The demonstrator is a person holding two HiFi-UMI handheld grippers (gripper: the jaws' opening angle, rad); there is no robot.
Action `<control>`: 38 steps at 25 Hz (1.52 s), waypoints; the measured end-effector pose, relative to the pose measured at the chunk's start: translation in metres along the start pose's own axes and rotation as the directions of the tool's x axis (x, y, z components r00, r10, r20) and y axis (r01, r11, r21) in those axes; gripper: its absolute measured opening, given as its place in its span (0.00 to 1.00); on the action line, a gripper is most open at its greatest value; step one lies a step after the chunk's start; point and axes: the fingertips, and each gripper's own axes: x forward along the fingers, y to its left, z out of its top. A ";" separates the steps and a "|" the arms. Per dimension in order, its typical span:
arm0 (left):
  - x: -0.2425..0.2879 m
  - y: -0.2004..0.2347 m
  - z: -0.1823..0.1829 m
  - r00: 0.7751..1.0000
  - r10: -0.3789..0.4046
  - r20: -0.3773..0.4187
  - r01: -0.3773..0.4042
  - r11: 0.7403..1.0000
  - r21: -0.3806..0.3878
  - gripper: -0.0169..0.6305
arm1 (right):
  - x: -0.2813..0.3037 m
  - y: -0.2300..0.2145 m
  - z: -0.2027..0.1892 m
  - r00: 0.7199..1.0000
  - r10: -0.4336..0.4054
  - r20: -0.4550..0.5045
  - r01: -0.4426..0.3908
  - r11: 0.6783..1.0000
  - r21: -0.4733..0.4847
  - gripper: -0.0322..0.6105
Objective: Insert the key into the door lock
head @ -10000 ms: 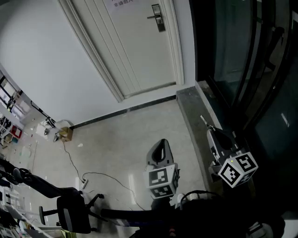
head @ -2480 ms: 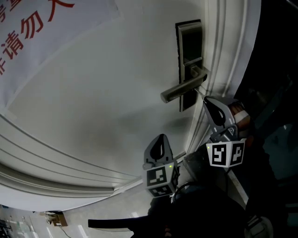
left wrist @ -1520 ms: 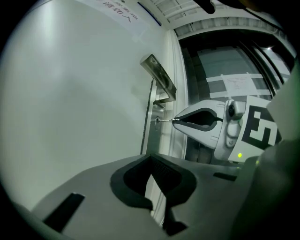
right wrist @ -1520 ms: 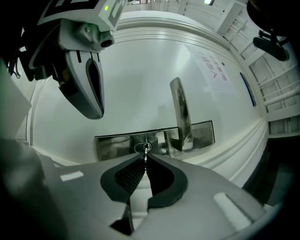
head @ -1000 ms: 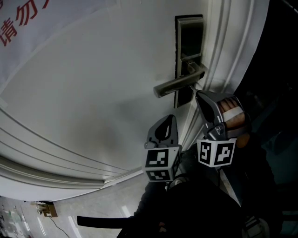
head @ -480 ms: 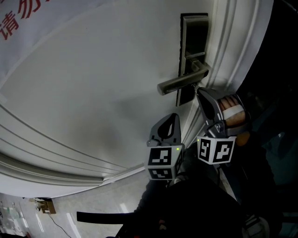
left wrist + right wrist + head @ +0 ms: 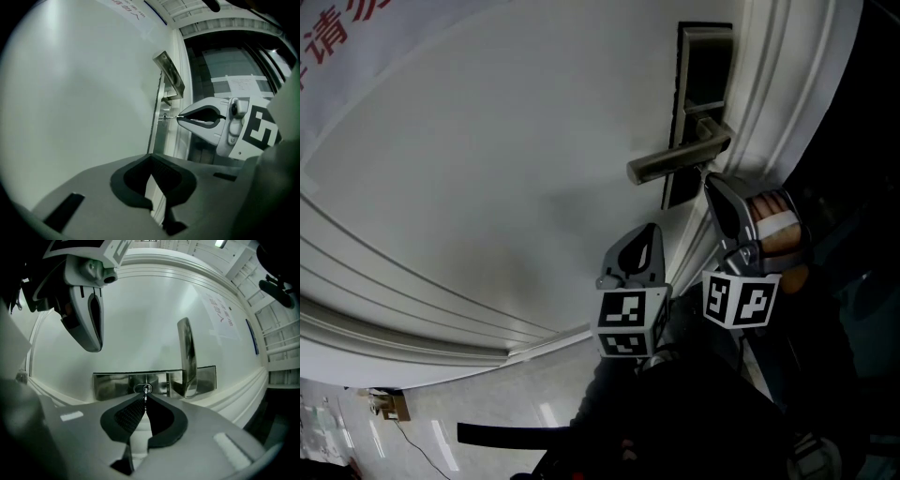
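Observation:
My right gripper (image 7: pixel 145 400) is shut on a thin metal key (image 7: pixel 146 396). The key's point sits at the round keyhole (image 7: pixel 144 389) of the steel lock plate (image 7: pixel 110 385), just under the lever handle (image 7: pixel 187 357). From the side, in the left gripper view, the key (image 7: pixel 171 117) bridges the right gripper (image 7: pixel 179 117) and the keyhole (image 7: pixel 163 118). How deep it sits cannot be told. The head view shows the right gripper (image 7: pixel 707 181) below the handle (image 7: pixel 675 164). My left gripper (image 7: pixel 653 231) hangs lower and left, shut and empty, away from the lock.
The white door (image 7: pixel 487 169) fills most of the head view, with a paper notice (image 7: pixel 337 28) at its upper left. The moulded door frame (image 7: pixel 778 94) runs just right of the lock plate (image 7: pixel 705 94). Dark glazing lies beyond the frame.
Ten seconds ago the door was far across the floor. Now both grippers are at it. Over the last second the right gripper has stayed under the handle at the lock, and the view shifted slightly.

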 end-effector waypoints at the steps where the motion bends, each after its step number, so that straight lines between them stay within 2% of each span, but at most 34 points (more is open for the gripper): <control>1: 0.000 0.001 0.001 1.000 0.002 0.002 -0.002 1.000 0.000 0.03 | 0.000 0.000 0.000 1.000 0.000 0.001 0.000 1.000 -0.001 0.07; 38: -0.001 -0.008 0.008 0.999 -0.032 0.013 0.032 0.999 0.014 0.03 | 0.002 -0.004 0.005 1.000 -0.002 -0.018 0.002 0.999 -0.047 0.07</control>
